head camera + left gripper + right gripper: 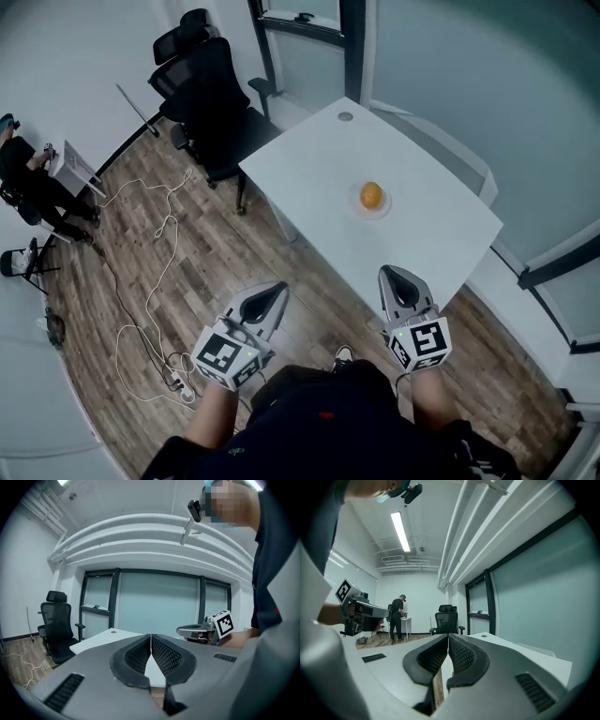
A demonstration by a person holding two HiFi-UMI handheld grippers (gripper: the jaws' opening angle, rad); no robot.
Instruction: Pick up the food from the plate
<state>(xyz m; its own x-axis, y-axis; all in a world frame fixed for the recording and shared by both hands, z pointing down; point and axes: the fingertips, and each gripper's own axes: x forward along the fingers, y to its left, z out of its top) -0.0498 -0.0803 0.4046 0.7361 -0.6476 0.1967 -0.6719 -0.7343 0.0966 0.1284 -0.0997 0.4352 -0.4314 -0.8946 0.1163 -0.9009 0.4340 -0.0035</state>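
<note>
Judging by the layout, the reach toward the food was the step in hand. The left hand-held gripper and right hand-held gripper each had jaws pressed together on nothing. One orange food sat on one plate mid-worktop, well apart from both. Next, one gripper needed to reach over, open and close on it. Two black chairs stood beyond.

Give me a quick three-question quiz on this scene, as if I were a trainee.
1. True or false: the orange food lies on the plate on the white table.
2. The right gripper is: A) shut and empty, B) shut on the food, C) wide open.
3. What colour are the office chairs beside the table?
Key: 1 true; 2 A; 3 black.
</note>
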